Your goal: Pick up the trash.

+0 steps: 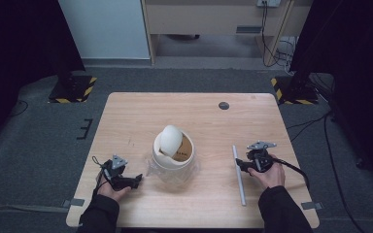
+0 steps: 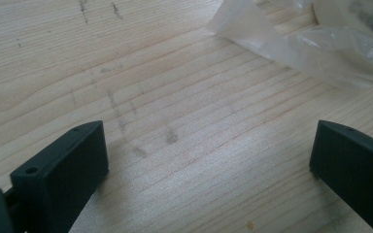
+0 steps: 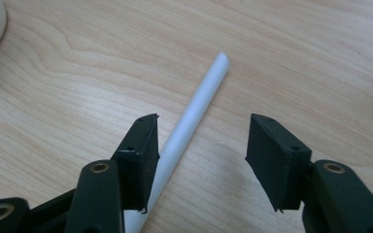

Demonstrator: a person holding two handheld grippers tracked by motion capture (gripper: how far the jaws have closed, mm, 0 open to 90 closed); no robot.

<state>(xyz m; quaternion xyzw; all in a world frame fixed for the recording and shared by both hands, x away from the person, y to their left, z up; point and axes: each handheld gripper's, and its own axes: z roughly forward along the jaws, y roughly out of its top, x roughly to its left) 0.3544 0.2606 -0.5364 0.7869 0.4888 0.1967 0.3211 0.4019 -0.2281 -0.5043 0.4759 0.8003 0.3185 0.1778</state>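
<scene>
The long white plastic tube (image 1: 238, 174) lies flat on the light wooden desk (image 1: 136, 111), in the right part of it, running from about the middle of that side toward the near edge, and roughly parallel to the right edge.

The right gripper (image 1: 239, 165), held in the person's right hand (image 1: 268, 174), is low over the desk and just at the far part of the tube. In the right gripper view the tube (image 3: 194, 109) passes between the two black jaws, touching or almost touching the inner face of the left-side jaw, while the other jaw stands apart from it w/ bare wood between. So the jaws are half spread, not yet clamping the tube.

The left gripper (image 1: 137, 179) rests near the near-left corner of the desk, in the left hand (image 1: 110, 190). Its jaws are wide apart, nothing between them, only wood.

In the centre of the desk stands a round cream-coloured container (image 1: 173, 153) w/ a tilted lid, on crumpled clear plastic film (image 2: 315, 53). A small dark round disc (image 1: 224, 105) lies close to the far edge.
</scene>
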